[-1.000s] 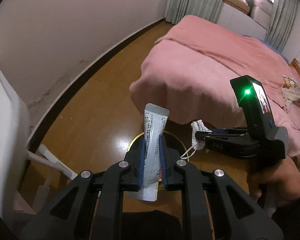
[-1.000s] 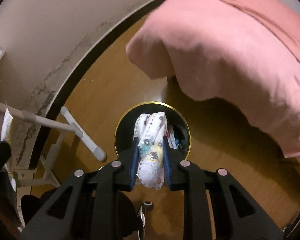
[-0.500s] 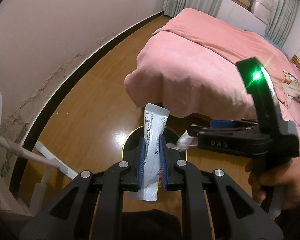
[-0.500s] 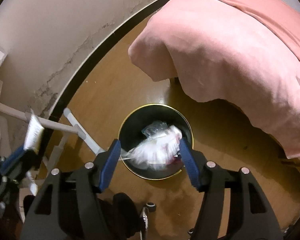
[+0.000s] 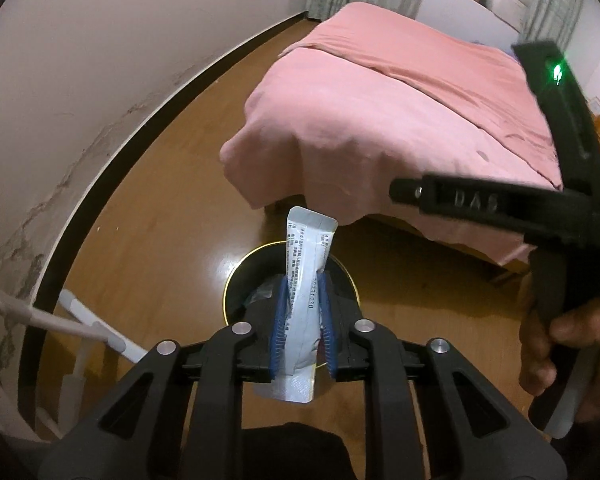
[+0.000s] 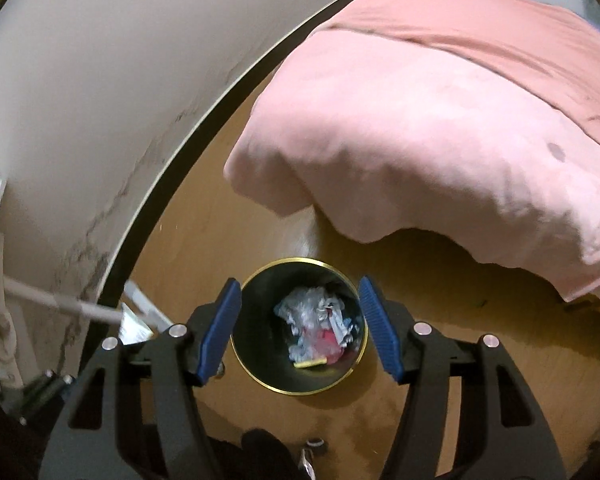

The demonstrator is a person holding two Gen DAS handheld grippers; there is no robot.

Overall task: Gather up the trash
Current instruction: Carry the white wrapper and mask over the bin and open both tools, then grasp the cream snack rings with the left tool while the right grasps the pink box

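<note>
Gripping a sachet (image 5: 306, 304) upright, left gripper (image 5: 302, 320) over bin (image 6: 244, 344), right gripper (image 6: 299, 328) above, jaws wide

Right gripper (image 6: 299, 330) opened — mask apparently in bin (image 6: 260, 376).

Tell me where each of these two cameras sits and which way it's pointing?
Left wrist: sits on the left gripper, looking down along its fingers at the sachet they clamp above the bin; the person's right hand shows.
Right wrist: sits on the right gripper, open, looking down into the bin at the trash.
Shared: bin, pink bed, wooden floor.
</note>
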